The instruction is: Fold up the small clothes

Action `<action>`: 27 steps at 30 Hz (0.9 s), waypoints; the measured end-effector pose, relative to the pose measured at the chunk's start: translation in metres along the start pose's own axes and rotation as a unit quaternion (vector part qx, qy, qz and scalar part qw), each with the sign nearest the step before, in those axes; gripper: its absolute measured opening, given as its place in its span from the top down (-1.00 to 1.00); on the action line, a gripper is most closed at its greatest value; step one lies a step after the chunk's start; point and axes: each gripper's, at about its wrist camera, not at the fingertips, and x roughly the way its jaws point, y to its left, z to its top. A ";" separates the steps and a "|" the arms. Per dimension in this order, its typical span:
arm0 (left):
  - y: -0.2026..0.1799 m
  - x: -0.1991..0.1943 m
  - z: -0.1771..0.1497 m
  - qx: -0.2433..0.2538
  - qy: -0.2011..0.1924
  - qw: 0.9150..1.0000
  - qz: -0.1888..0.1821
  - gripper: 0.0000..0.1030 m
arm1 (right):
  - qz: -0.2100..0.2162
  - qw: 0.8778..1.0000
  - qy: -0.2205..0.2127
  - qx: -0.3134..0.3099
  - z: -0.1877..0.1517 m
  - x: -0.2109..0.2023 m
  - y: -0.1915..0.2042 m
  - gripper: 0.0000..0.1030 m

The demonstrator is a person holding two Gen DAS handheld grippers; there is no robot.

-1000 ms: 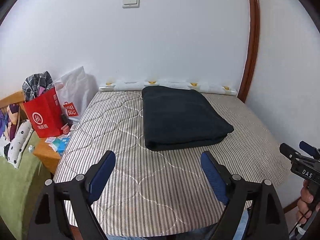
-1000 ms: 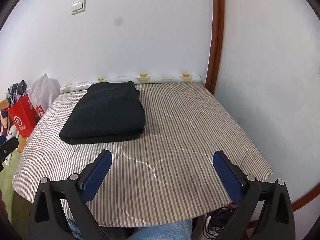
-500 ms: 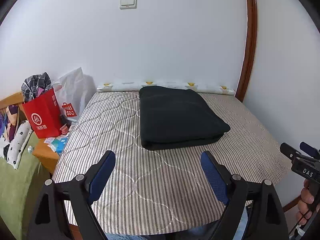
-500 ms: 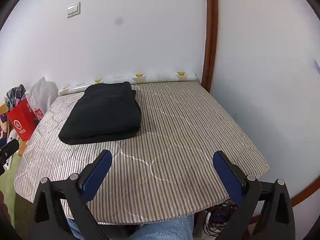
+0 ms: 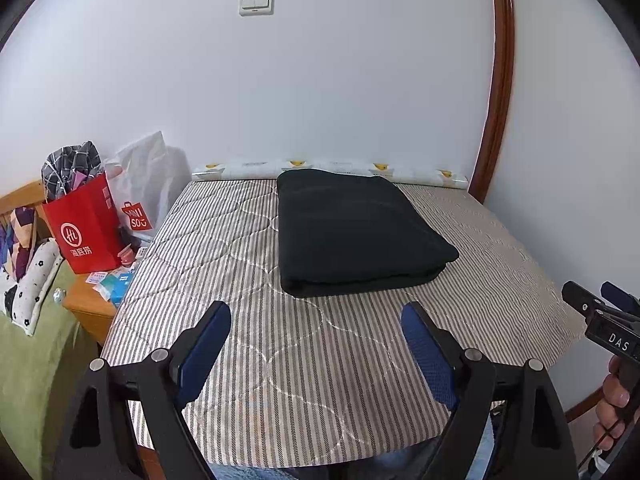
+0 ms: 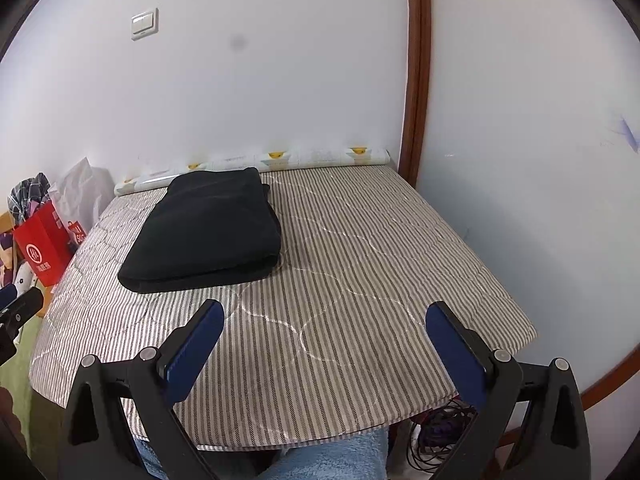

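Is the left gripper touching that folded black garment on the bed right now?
Apart. In the left wrist view, the left gripper is open with striped bed cover showing between its fingertips and the folded black garment.

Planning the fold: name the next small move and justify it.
Probably advance both grippers toward the black garment. It already lies folded on the striped mattress, while the left gripper and right gripper hang open, well short of it.

Red bag (image 5: 86, 226) beside striped mattress (image 5: 248, 280)
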 end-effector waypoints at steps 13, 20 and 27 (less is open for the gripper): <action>0.000 0.001 0.000 -0.005 0.002 1.000 0.000 -0.68 | -0.006 1.000 -0.003 0.000 0.001 -0.003 0.001 -0.94; 0.000 0.001 -0.001 -0.006 0.002 1.000 0.001 -0.68 | -0.004 1.000 -0.005 0.000 0.002 -0.004 0.000 -0.94; 0.000 0.001 0.000 -0.009 0.001 1.000 0.002 -0.68 | -0.005 1.000 -0.005 -0.001 0.002 -0.004 0.000 -0.94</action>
